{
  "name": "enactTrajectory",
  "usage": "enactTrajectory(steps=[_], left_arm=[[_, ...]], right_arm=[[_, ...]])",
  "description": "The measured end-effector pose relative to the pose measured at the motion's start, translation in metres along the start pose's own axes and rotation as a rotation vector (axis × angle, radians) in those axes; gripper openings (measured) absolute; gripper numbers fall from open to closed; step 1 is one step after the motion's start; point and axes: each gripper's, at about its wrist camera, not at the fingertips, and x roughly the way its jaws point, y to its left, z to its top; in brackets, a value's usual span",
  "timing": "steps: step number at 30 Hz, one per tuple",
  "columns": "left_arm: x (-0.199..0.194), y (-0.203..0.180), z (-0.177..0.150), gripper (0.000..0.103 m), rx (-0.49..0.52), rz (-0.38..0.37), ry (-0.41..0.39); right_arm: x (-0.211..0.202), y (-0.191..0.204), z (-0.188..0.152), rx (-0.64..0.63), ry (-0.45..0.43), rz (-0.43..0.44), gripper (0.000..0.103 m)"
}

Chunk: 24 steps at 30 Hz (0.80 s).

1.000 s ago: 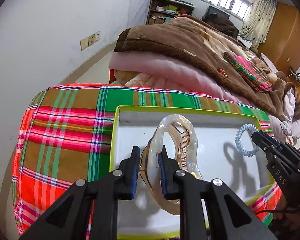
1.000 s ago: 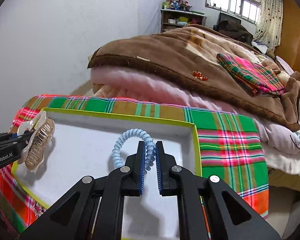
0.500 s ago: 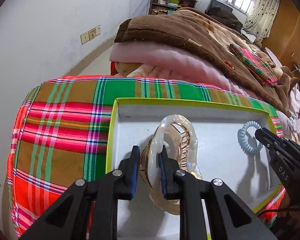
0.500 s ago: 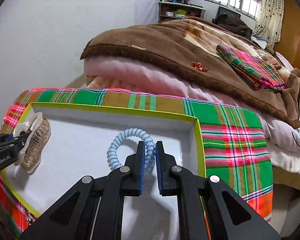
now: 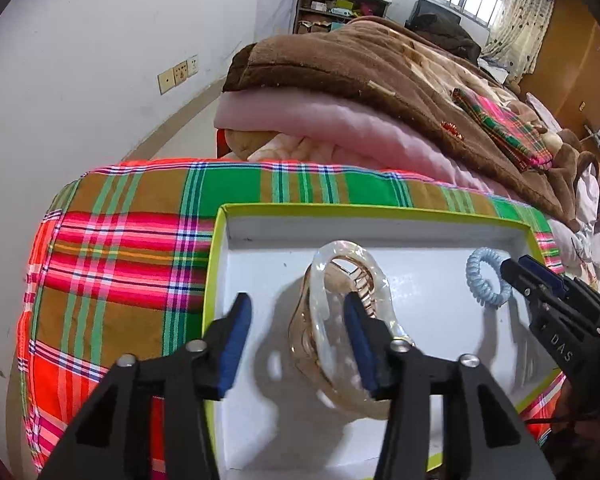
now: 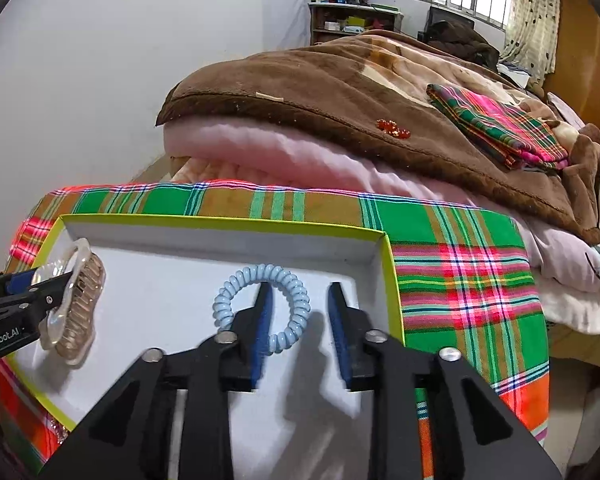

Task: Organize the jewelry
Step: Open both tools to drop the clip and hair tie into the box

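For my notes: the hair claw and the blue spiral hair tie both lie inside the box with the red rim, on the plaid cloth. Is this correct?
Nearly. The box has a yellow-green rim, not red, as the right wrist view shows. The hair claw and the blue spiral hair tie do lie inside it, on the plaid cloth.

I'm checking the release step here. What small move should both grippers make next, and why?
Probably lift both straight up and out of the tray. The left gripper and right gripper have just been opening; the hair claw and blue coil hair tie seem to lie on the tray floor, each with one finger inside its loop, so sideways moves could drag them.
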Motion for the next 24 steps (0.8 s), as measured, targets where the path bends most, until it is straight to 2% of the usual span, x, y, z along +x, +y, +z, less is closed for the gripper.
enactTrajectory(steps=[11, 19, 22, 24], left_arm=[[-0.035, -0.003, -0.007, 0.062, -0.022, -0.014, -0.066], [-0.076, -0.007, -0.028, 0.067, -0.018, -0.014, -0.135], [-0.088, -0.005, -0.042, 0.069, -0.033, -0.038, -0.148], [-0.094, -0.004, -0.052, 0.069, -0.04, -0.05, -0.154]], right_arm=[[-0.032, 0.0, -0.002, 0.009, -0.059, 0.024, 0.036], [-0.072, 0.002, -0.022, 0.014, -0.12, 0.065, 0.036], [-0.088, 0.003, -0.037, 0.008, -0.143, 0.091, 0.049], [-0.097, 0.003, -0.047, -0.001, -0.153, 0.097, 0.05]])
